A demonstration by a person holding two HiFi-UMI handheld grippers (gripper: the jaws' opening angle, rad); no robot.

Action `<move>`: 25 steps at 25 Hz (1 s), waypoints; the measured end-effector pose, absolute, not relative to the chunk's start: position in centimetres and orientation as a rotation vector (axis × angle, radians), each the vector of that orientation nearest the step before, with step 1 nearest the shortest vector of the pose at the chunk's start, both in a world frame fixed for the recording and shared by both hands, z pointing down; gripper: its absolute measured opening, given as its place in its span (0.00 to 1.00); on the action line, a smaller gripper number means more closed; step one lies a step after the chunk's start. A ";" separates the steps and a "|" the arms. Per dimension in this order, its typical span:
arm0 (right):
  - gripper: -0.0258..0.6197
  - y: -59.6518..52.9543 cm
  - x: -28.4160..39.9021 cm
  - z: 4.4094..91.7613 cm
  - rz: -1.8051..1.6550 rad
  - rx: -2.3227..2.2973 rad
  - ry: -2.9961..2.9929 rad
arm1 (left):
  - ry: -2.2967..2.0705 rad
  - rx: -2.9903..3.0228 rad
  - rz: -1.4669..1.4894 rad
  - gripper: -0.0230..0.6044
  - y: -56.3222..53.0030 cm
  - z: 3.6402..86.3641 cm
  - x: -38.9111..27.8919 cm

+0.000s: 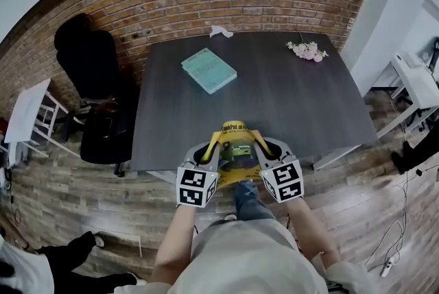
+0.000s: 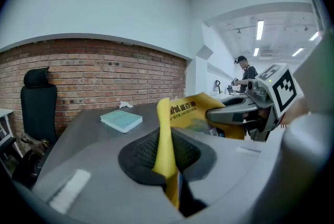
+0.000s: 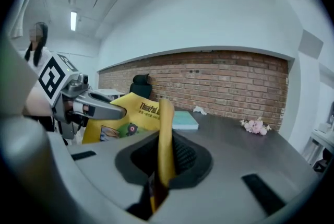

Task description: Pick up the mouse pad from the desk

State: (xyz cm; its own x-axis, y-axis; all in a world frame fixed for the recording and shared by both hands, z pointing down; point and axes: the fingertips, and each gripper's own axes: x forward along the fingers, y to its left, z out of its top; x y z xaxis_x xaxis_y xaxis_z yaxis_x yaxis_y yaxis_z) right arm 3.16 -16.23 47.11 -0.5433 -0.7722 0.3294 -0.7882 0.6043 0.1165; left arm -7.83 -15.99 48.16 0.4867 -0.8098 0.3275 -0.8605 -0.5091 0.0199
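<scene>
A yellow mouse pad with printed pictures hangs bowed between my two grippers, over the near edge of the dark grey desk. My left gripper is shut on the pad's left edge and my right gripper on its right edge. In the left gripper view the yellow edge stands pinched between the black pads of my left gripper, with the other gripper clamping the far side. The right gripper view shows the pad the same way, nipped in my right gripper.
On the desk lie a teal book, a crumpled white tissue at the back edge and pink flowers at the back right. A black office chair stands left of the desk before the brick wall. A white table is at the right.
</scene>
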 end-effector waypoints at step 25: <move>0.08 -8.5 2.4 44.0 0.026 1.233 -2.592 | -1.477 2.556 0.273 0.08 -8.2 45.1 -9.6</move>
State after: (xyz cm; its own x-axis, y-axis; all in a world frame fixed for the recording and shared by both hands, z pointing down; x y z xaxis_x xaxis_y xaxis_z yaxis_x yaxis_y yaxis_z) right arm 2.42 -8.54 43.99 -0.6011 -0.7592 0.2497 -0.7641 0.6374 0.0988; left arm -9.63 -8.23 45.10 0.4908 -0.8359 0.2456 -0.8684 -0.4921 0.0607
